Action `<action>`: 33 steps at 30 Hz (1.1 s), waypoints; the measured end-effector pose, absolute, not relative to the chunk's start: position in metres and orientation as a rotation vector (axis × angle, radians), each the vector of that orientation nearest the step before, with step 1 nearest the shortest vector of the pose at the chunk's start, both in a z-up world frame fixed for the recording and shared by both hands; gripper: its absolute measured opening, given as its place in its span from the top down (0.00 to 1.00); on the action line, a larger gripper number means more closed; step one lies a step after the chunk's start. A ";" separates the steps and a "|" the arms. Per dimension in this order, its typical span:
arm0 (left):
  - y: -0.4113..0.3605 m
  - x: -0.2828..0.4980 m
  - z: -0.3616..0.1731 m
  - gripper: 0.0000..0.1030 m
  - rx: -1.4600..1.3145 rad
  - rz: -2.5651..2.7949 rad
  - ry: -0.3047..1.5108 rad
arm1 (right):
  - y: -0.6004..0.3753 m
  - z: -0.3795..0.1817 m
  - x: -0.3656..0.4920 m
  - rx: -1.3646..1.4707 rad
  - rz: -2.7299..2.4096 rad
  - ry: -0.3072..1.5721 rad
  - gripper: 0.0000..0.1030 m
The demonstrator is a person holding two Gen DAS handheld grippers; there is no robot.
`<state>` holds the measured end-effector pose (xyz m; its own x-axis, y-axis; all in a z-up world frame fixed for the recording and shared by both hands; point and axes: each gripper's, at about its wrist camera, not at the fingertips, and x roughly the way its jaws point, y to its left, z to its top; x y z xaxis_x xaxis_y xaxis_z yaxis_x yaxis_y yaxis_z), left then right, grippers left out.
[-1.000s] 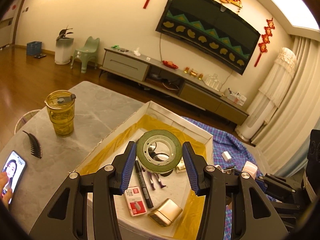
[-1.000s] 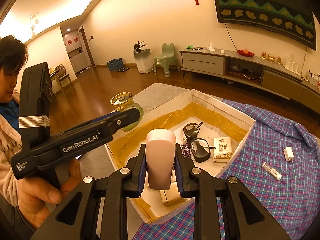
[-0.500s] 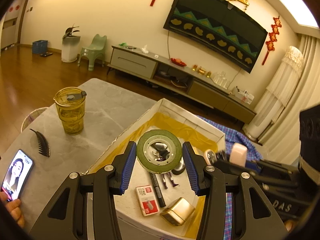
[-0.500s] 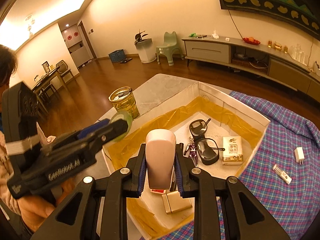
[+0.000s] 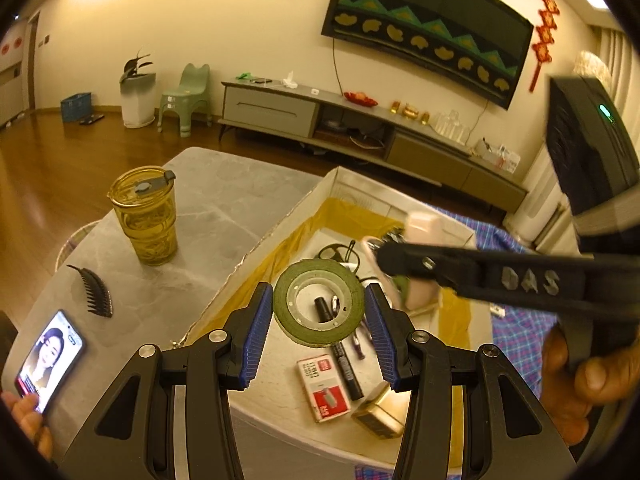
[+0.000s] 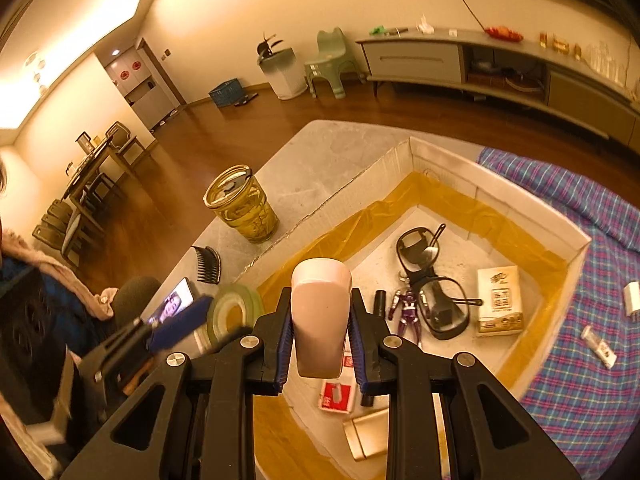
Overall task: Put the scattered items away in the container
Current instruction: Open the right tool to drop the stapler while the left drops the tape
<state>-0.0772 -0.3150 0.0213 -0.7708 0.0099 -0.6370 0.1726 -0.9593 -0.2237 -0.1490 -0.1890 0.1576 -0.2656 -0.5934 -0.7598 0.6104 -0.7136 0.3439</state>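
Left gripper [image 5: 319, 310] holds a green tape roll [image 5: 319, 304] between its blue fingers [image 5: 256, 330], spread wide around the roll, at lower centre of the left wrist view. The roll hangs over the near part of the white cardboard box [image 5: 280, 224], which has yellow tape lining its inner walls.

Right gripper [image 6: 321, 322] clamps a pale pink oblong item [image 6: 321, 312], fingers narrow and pressed on both its sides, lower centre of the right wrist view, above the near-left corner of the box [image 6: 500, 196]. In the left wrist view the right gripper [image 5: 386, 258] crosses in from the right edge, blurred, with a hand [image 5: 576, 372] on its handle at lower right.

Inside the box: glasses [image 6: 436, 280] near the middle, a small purple figure [image 6: 408, 308] just left of them, a white packet [image 6: 499, 300] at right, a red-and-white staple box [image 5: 322, 386], a black marker [image 5: 348, 368] beside it, a gold metal case [image 5: 376, 412] at the near edge.

Outside the box on the grey worktop [image 5: 224, 208]: a yellow lidded tumbler [image 5: 146, 216] at left, a black comb [image 5: 94, 292] below it, a phone [image 5: 50, 356] with lit screen at lower left. On the plaid cloth [image 6: 592, 280] at right of the right wrist view lie a white charger [image 6: 632, 300] and a small white tube [image 6: 598, 346], well apart from the box.
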 end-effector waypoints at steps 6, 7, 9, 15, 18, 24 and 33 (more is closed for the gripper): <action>-0.315 -0.083 0.014 0.52 1.078 -2.839 0.376 | -0.210 0.140 -0.170 1.308 -2.010 -0.021 0.74; -0.316 -0.083 0.013 0.52 1.085 -2.836 0.375 | -0.213 0.135 -0.176 1.334 -2.005 -0.035 0.74; -0.317 -0.084 0.010 0.52 1.102 -2.832 0.369 | -0.217 0.128 -0.184 1.371 -1.999 -0.054 0.74; -0.313 -0.090 0.005 0.52 1.148 -2.827 0.295 | -0.227 0.106 -0.204 1.461 -1.986 -0.071 0.74; -0.308 -0.094 0.002 0.52 1.170 -2.812 0.232 | -0.232 0.098 -0.212 1.490 -1.991 -0.061 0.74; -0.307 -0.101 -0.006 0.52 1.204 -2.784 0.179 | -0.240 0.086 -0.226 1.544 -1.979 -0.082 0.74; -0.309 -0.107 -0.012 0.52 1.231 -2.749 0.168 | -0.254 0.076 -0.235 1.575 -1.973 -0.048 0.74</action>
<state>-0.1066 -0.3087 -0.0116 -0.6607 -0.0682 -0.7476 0.1585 -0.9861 -0.0502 -0.2345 -0.2542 0.0761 -0.1090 -0.4732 -0.8742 0.4304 -0.8152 0.3876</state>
